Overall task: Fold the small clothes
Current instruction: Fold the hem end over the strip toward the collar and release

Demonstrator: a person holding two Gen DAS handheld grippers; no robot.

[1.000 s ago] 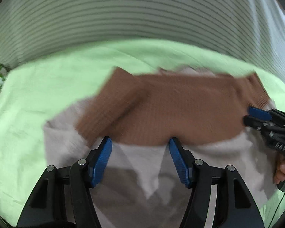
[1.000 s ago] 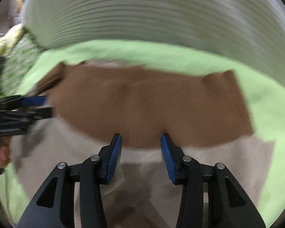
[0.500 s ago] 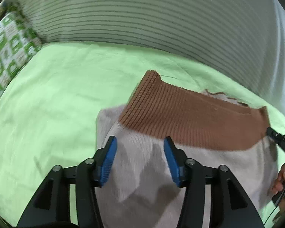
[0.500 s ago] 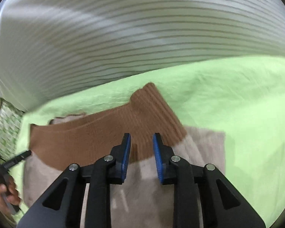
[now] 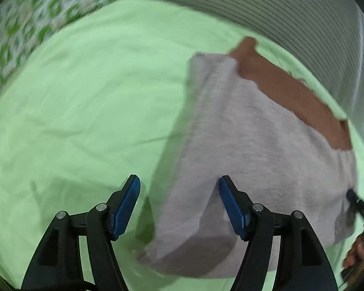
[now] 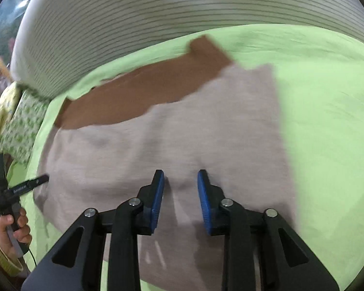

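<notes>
My left gripper and right gripper are matte black, with ribbed blue pads and silver screws. A thin black cable trails below my left hand, by a striped yellow-green cuff.

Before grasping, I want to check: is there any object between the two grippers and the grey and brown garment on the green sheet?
Nothing visible: the left gripper and right gripper hover directly over the garment.
</notes>
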